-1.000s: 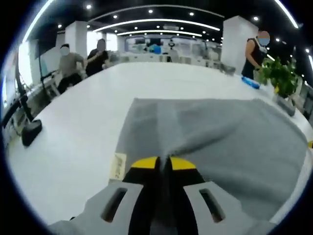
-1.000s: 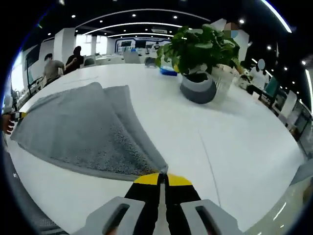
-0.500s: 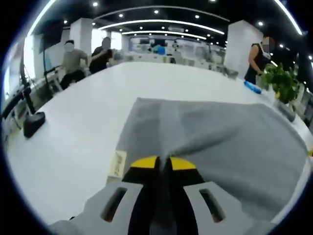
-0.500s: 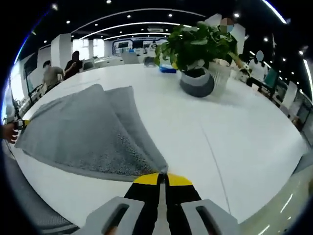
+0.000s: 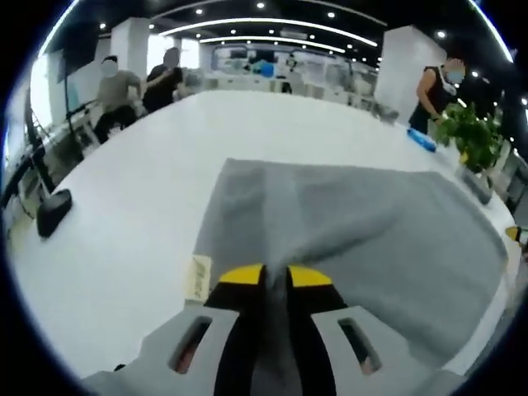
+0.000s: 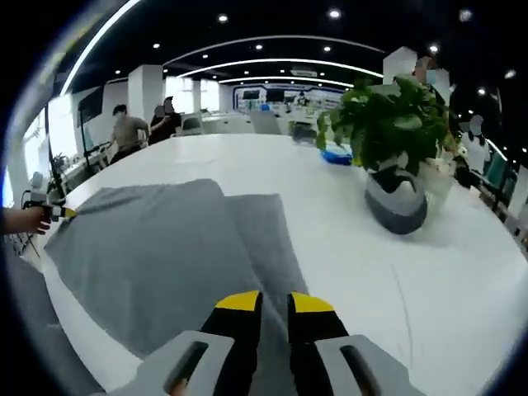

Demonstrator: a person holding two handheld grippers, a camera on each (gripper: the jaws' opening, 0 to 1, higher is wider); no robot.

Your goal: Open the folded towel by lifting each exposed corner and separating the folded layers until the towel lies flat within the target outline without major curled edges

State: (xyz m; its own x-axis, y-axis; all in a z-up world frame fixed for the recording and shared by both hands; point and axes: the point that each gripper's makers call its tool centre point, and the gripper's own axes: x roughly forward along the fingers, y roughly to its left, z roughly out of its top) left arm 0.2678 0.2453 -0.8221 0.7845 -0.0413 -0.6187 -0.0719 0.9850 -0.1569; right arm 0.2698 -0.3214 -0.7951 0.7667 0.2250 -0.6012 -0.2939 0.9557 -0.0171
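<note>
fingers [image 5: 275, 275] on towel [image 5: 371, 223], potted plant [image 6: 394, 157] nearby

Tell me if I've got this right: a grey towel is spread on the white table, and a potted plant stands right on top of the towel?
Not quite. The grey towel does lie on the white table, but the potted plant stands on the bare tabletop beside the towel, clear of it. The right gripper view shows the gap.

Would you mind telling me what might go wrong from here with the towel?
The left gripper has its fingers shut on the towel, where cloth bunches; releasing carelessly may leave a ridge or curled edge. The right gripper looks open over the towel's edge, where a layer overlaps. The potted plant stands nearby; a wide sweep might hit it.
</note>
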